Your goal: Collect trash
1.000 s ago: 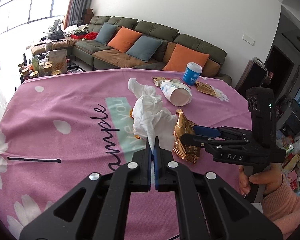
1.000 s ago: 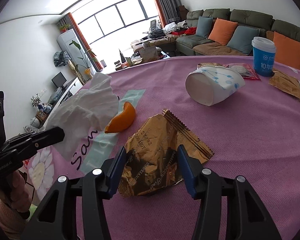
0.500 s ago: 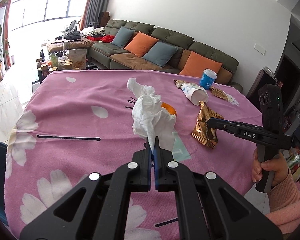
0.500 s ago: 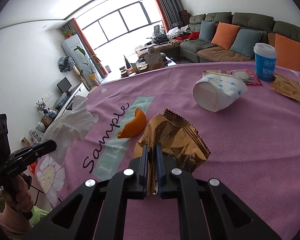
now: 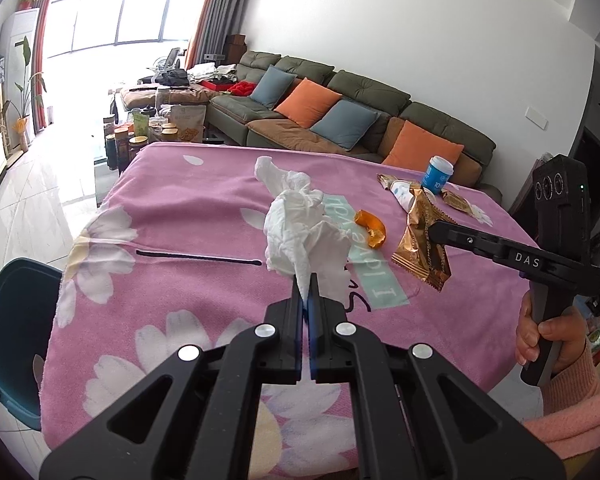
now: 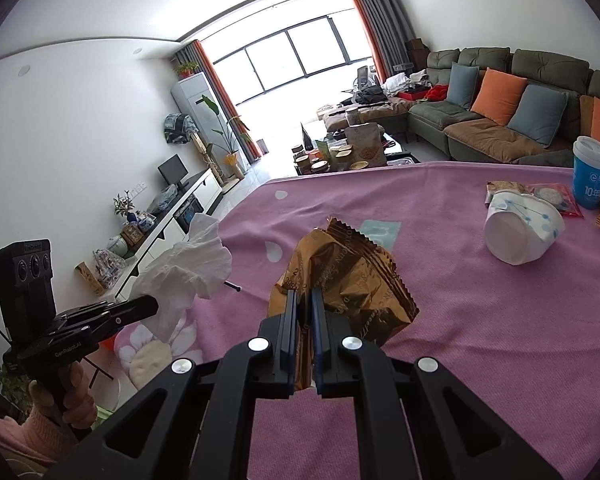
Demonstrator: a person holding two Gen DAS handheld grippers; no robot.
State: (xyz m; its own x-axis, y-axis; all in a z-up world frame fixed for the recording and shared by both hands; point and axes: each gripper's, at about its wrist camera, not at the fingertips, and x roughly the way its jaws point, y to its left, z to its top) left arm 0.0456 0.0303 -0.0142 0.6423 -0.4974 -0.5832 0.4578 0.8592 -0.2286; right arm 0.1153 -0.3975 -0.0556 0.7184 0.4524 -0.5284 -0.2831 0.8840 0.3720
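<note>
In the left wrist view our left claw [image 5: 309, 292] sits at bottom centre, pinched tight on the lower tip of a crumpled white tissue [image 5: 300, 228], which stands up and away from the fingers, clear of the pink tabletop [image 5: 204, 208]. The relation our next move turns on, we judge, is the dark teal bin [image 5: 16, 320]: it lies at the lower left edge of that frame, below the tabletop's near-left corner, so the left claw is the nearer one and nothing stands between tissue and bin.

Our right claw [image 6: 305, 300] is clamped on a gold snack wrapper [image 6: 352, 280], its long side running up and right from the fingers. In the left view that wrapper hangs at centre right, lifted off the cloth, farther from the bin.

Beyond lie an orange peel [image 5: 372, 227] near mid-frame, then a tipped white paper cup [image 6: 520, 232] with its mouth toward us, flat wrappers beside it, and an upright blue cup [image 6: 590, 172] at the far right edge. We judge these still wait collecting.
</note>
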